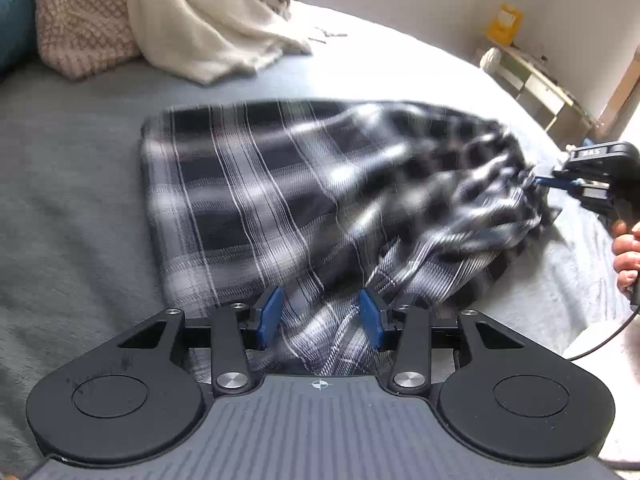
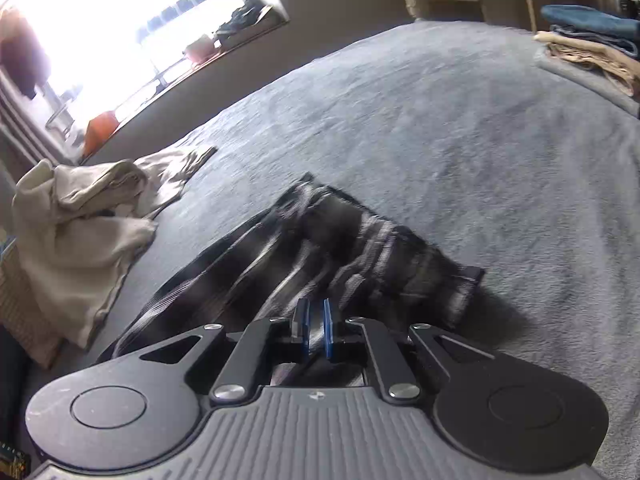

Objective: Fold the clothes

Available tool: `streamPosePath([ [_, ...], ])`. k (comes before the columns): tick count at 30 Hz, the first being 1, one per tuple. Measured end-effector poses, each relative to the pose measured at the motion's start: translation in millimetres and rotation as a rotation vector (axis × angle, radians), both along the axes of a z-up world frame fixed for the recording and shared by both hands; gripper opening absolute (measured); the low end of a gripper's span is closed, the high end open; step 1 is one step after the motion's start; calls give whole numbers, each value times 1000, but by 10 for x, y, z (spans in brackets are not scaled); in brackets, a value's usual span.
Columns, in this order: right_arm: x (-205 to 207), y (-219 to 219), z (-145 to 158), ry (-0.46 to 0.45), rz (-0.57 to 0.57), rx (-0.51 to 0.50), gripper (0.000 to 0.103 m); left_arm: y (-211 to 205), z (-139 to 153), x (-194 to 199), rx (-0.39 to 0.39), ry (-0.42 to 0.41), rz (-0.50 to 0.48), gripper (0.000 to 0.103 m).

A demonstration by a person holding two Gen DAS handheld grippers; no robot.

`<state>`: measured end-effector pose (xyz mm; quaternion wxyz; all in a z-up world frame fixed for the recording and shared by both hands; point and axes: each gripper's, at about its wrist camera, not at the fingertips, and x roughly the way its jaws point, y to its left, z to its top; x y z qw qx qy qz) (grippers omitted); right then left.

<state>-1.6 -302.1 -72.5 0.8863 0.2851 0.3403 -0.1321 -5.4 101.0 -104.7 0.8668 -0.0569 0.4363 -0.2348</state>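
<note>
A black-and-white plaid garment (image 1: 256, 184) lies on the grey bed blanket (image 1: 72, 184), flat on its left side and blurred and lifted towards the right. My left gripper (image 1: 322, 308) is at its near edge; a bunch of the cloth fills the gap between the blue pads (image 1: 272, 312). My right gripper (image 1: 538, 180) holds the garment's right end, pinched between nearly closed pads. In the right wrist view the plaid garment (image 2: 360, 240) streams away from the right gripper (image 2: 316, 316), with a thin fold clamped between its fingers.
A cream heap of clothes (image 1: 200, 28) and a knitted pillow (image 1: 80, 20) sit at the bed's far left. The cream clothes (image 2: 80, 216) lie left of the right gripper. Folded clothes (image 2: 592, 40) are stacked far right. A hand (image 1: 628, 256) grips the right tool.
</note>
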Motion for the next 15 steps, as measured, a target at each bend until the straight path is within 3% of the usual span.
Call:
streamPosePath([
  [5, 197, 317, 116, 7, 140, 53, 10, 182, 156, 53, -58, -10, 74, 44],
  [9, 328, 780, 33, 35, 338, 113, 15, 198, 130, 271, 58, 20, 155, 45],
  [15, 421, 1336, -157, 83, 506, 50, 15, 142, 60, 505, 179, 34, 224, 45],
])
